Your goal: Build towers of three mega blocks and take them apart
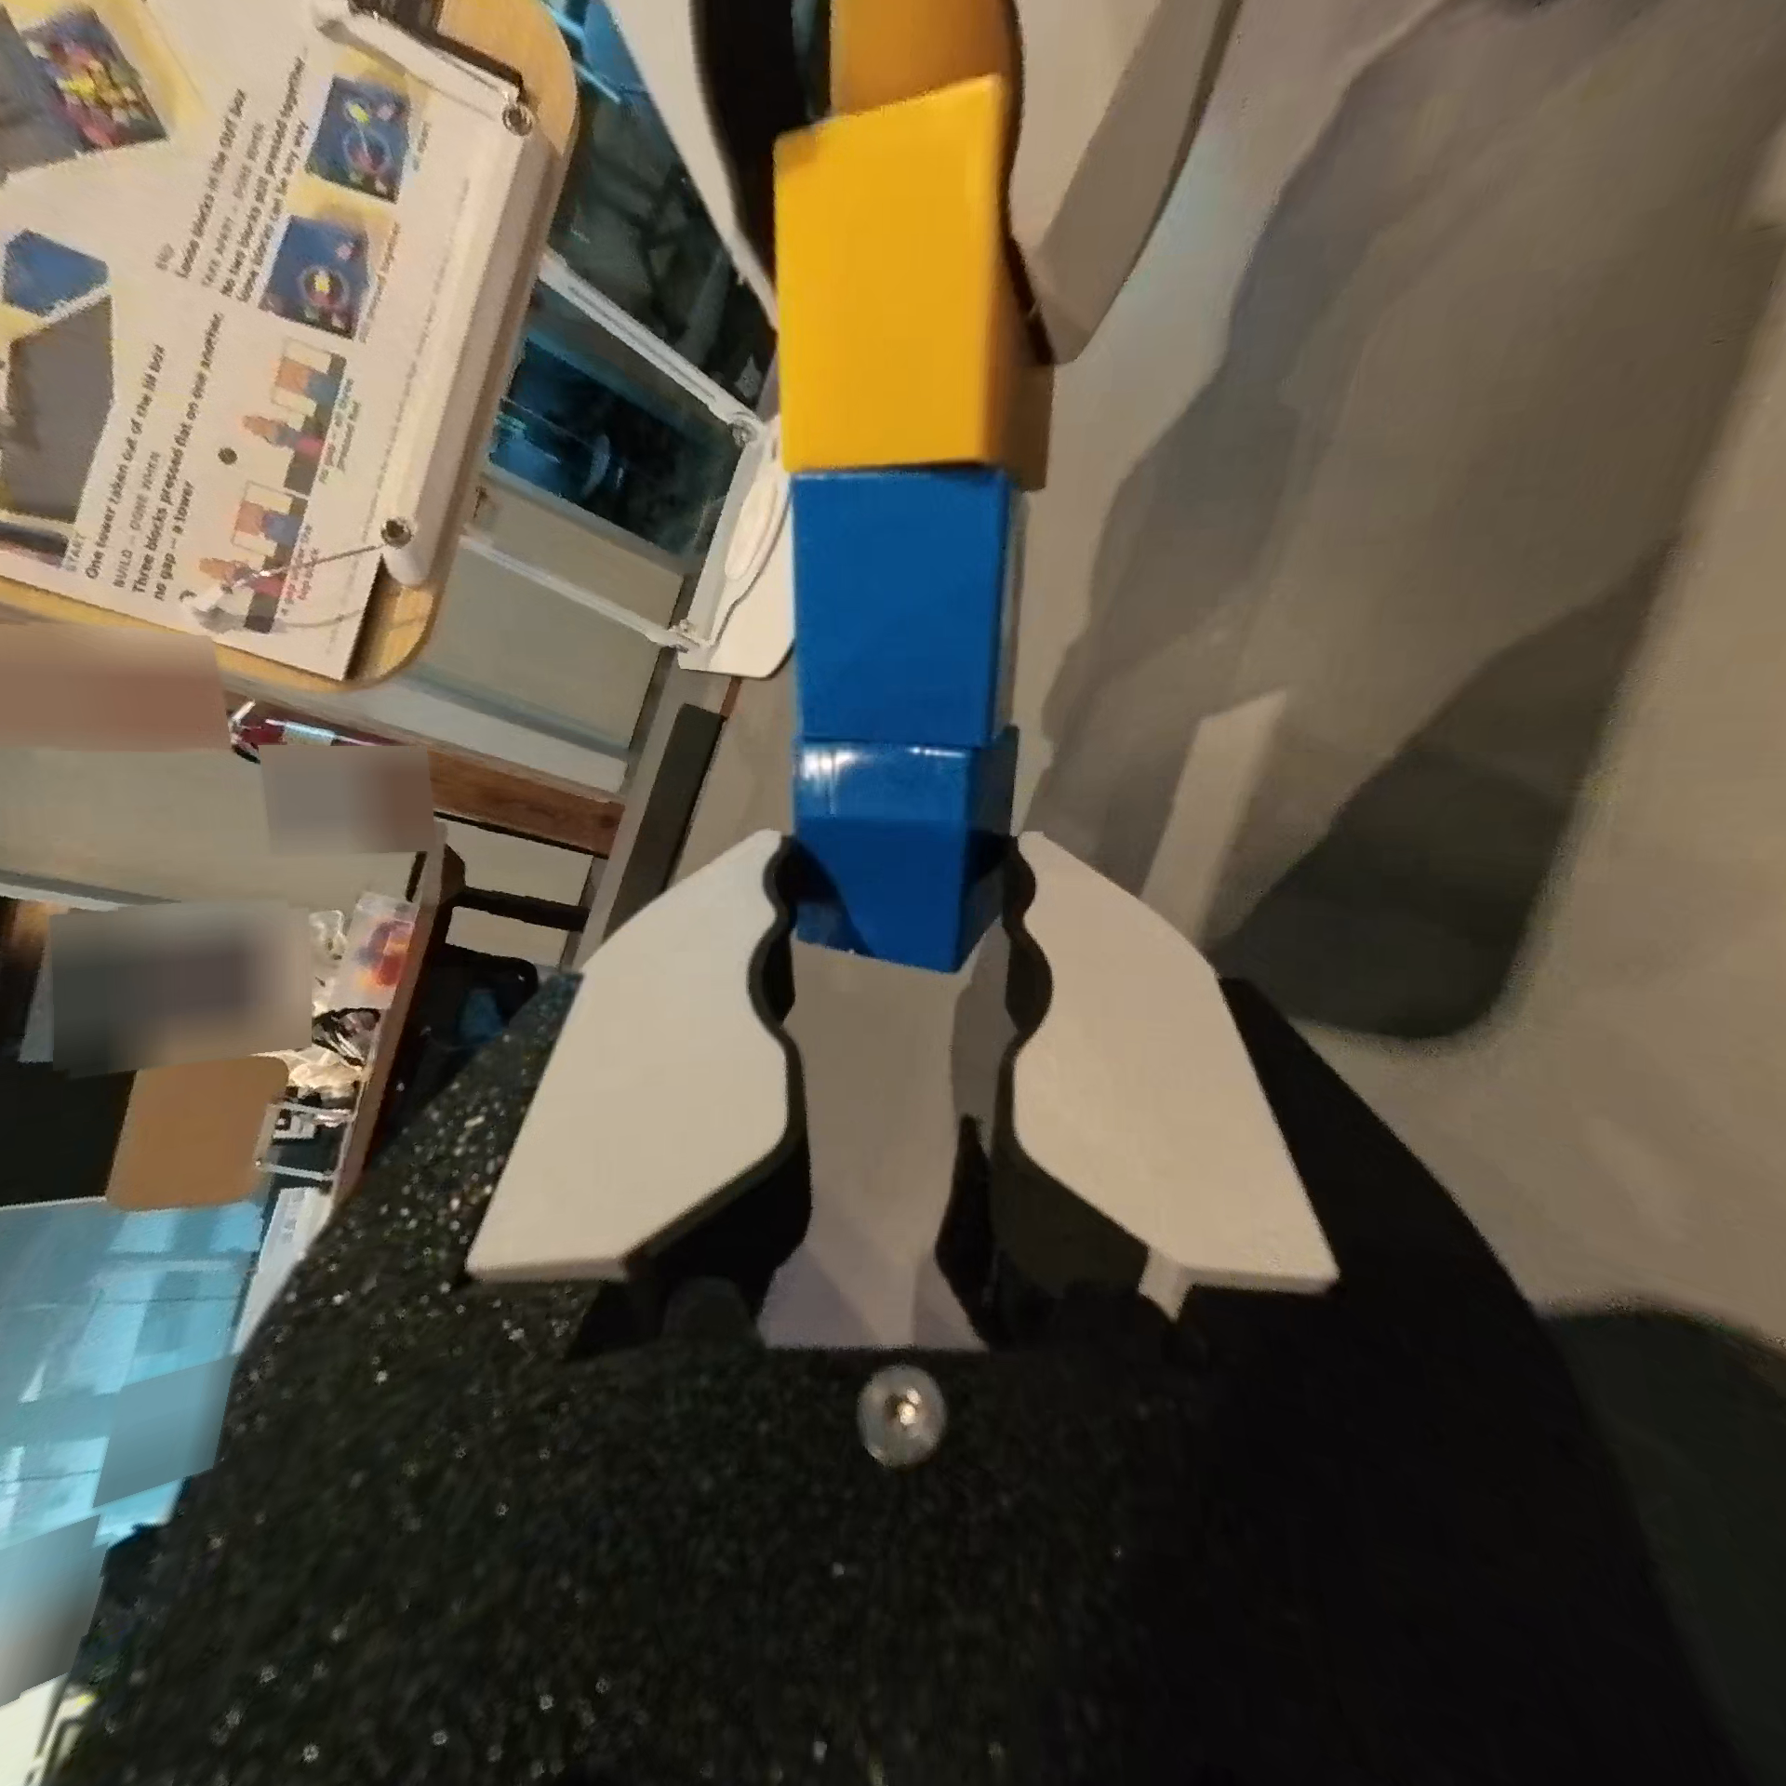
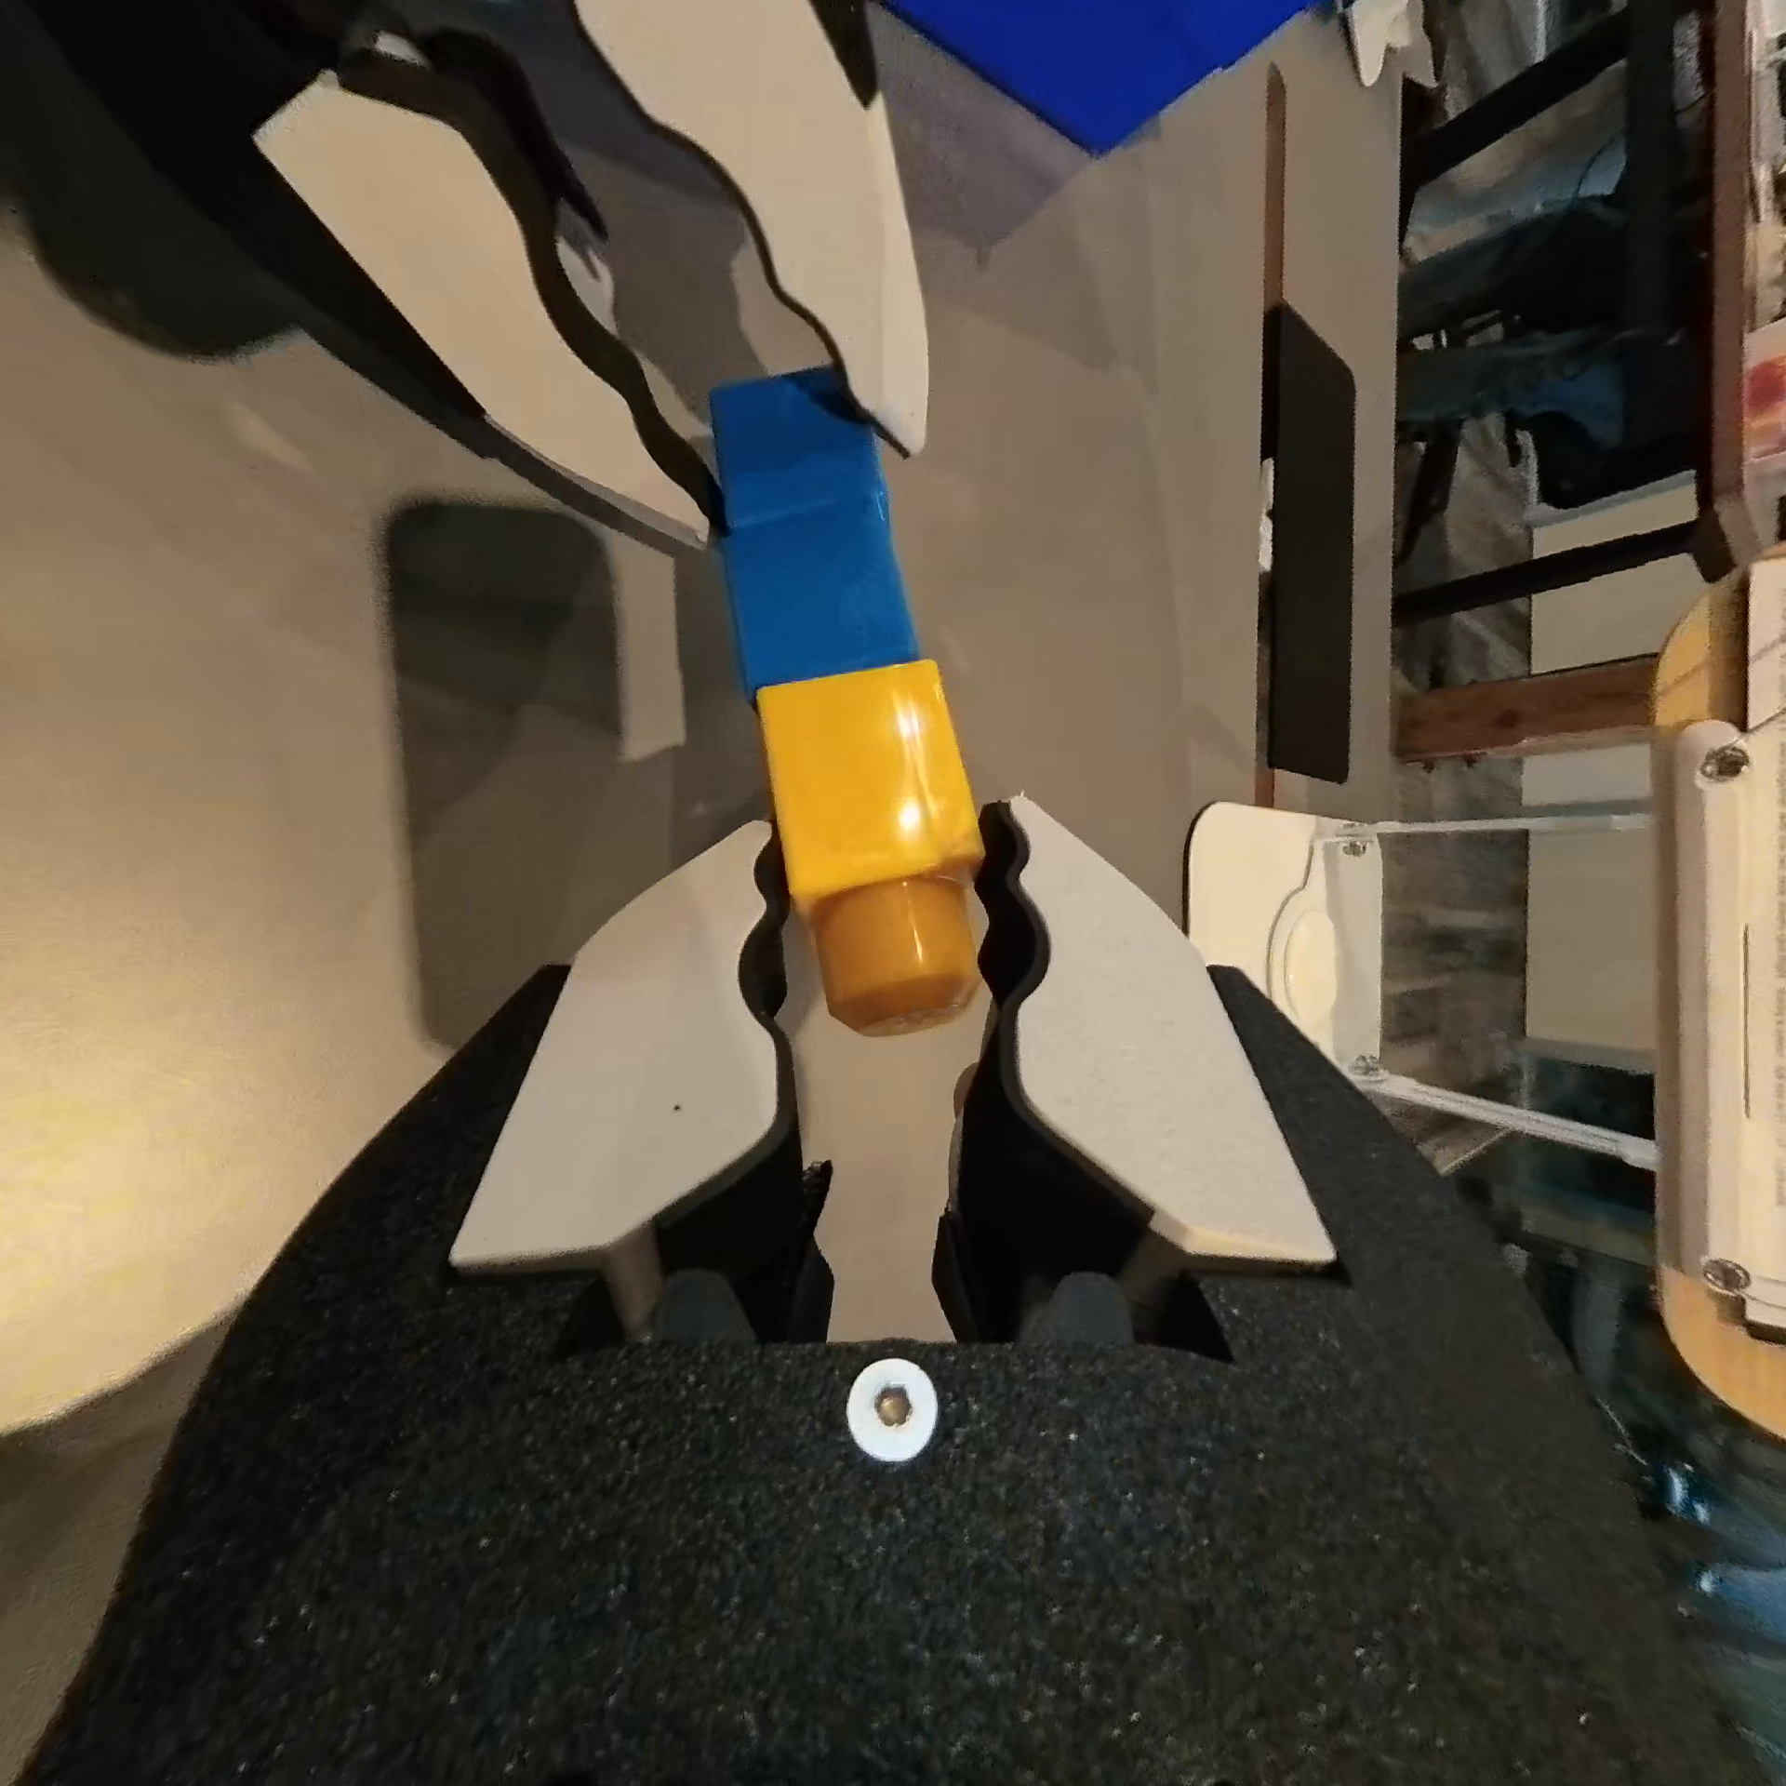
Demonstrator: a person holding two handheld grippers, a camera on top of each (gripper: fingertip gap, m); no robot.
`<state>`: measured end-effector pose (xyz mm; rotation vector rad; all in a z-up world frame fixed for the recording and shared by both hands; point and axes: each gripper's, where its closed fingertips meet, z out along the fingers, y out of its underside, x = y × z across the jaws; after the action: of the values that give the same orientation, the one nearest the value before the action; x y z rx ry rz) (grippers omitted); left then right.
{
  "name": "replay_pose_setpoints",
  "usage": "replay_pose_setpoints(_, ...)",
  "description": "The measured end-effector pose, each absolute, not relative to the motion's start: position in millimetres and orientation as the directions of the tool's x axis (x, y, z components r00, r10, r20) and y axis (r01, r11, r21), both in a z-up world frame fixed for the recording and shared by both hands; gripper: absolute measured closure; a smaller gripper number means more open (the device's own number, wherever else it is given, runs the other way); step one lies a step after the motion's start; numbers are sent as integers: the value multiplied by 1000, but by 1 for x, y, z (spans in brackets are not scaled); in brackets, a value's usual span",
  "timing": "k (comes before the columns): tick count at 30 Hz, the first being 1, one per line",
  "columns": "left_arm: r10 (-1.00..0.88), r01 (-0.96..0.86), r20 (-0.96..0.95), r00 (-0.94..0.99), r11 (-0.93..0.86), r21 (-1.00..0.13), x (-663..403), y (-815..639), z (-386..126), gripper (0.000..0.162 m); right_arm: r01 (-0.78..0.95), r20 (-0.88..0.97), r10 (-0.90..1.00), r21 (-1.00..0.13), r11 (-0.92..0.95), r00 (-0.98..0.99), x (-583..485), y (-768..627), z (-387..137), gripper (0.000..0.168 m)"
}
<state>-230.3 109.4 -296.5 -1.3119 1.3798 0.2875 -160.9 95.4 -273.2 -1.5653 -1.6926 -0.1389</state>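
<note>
A: Left wrist view, setup first. Grey desk fills the background; a clipboard with an instruction sheet stands at the far left. Tower is held in the air between the two grippers, clear of the desk.

B: Composition of the tower?

A: Three blocks, seated with no gap I can see. Two blue, one yellow. Left gripper has its fingers clamped on the end blue block; middle blue block and yellow block run away from it.

B: And the other end?

A: Right wrist view: right gripper has its fingers closed against the yellow block, near the stud that points back toward the camera. Left gripper shows at the top, pinching the far blue end.

B: So which step?

A: Judgement: either the last press of a build or the start of a take-apart. With all three joined and both ends gripped, take-apart seems likelier. Cannot settle it from this alone.

B: Next move, if take-apart?

A: Hold the blue end firm, then pull or rock the yellow block off along the tower's axis. Risk: the blue–blue joint gives first, since the left fingers hold only the end block.
</note>
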Motion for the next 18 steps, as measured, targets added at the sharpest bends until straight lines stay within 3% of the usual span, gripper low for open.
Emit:
replay_pose_setpoints(9,-419,-806,-873,251,409,-428,-230,110,-285,124,831,501,845,-540,137,186,-158,94,-270,130)
replay_pose_setpoints(18,-491,-794,-826,275,369,-484,-232,109,-292,127,844,598,796,-473,255,95,-162,94,-270,131)
